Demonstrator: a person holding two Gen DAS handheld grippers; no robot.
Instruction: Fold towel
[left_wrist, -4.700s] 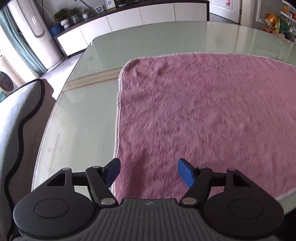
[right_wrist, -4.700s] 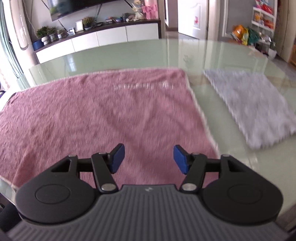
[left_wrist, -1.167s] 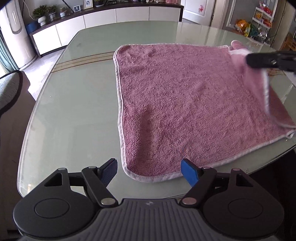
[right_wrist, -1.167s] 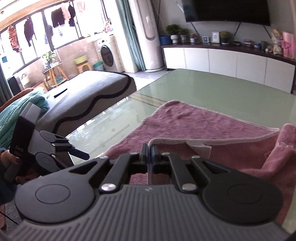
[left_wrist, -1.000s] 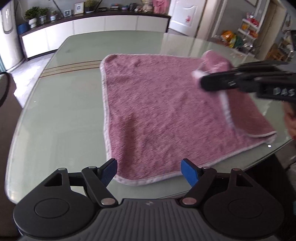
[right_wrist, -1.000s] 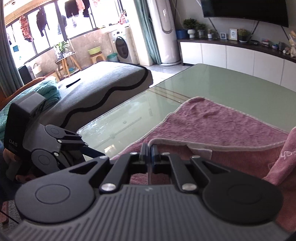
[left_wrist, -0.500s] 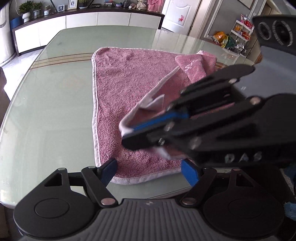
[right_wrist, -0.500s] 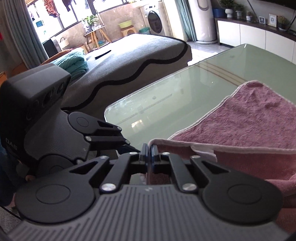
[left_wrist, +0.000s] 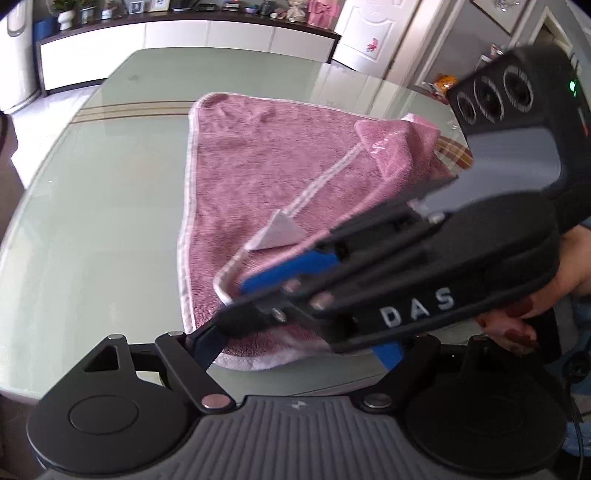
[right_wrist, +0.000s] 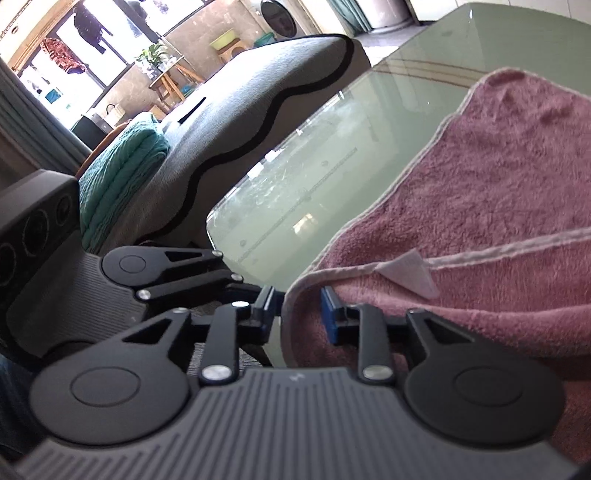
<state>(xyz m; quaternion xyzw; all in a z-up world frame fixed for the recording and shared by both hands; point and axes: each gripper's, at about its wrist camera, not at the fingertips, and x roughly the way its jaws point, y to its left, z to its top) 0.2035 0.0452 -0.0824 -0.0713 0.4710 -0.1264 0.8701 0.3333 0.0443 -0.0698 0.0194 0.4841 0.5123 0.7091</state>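
Note:
A pink towel with a pale hem lies on the green glass table, its right side folded over toward the left. It also shows in the right wrist view. My right gripper has its blue pads parted, with the folded corner and its white label lying between and over them. In the left wrist view the right gripper sits just above the towel's near left corner. My left gripper is open, right behind that corner, under the right gripper.
A grey sofa with a teal blanket stands beyond the table's left edge. A white cabinet lines the far wall. The table's near edge runs just in front of my left gripper.
My right gripper carried the towel's right corner across to the near left corner and has opened its pads. My left gripper stayed open and moved little.

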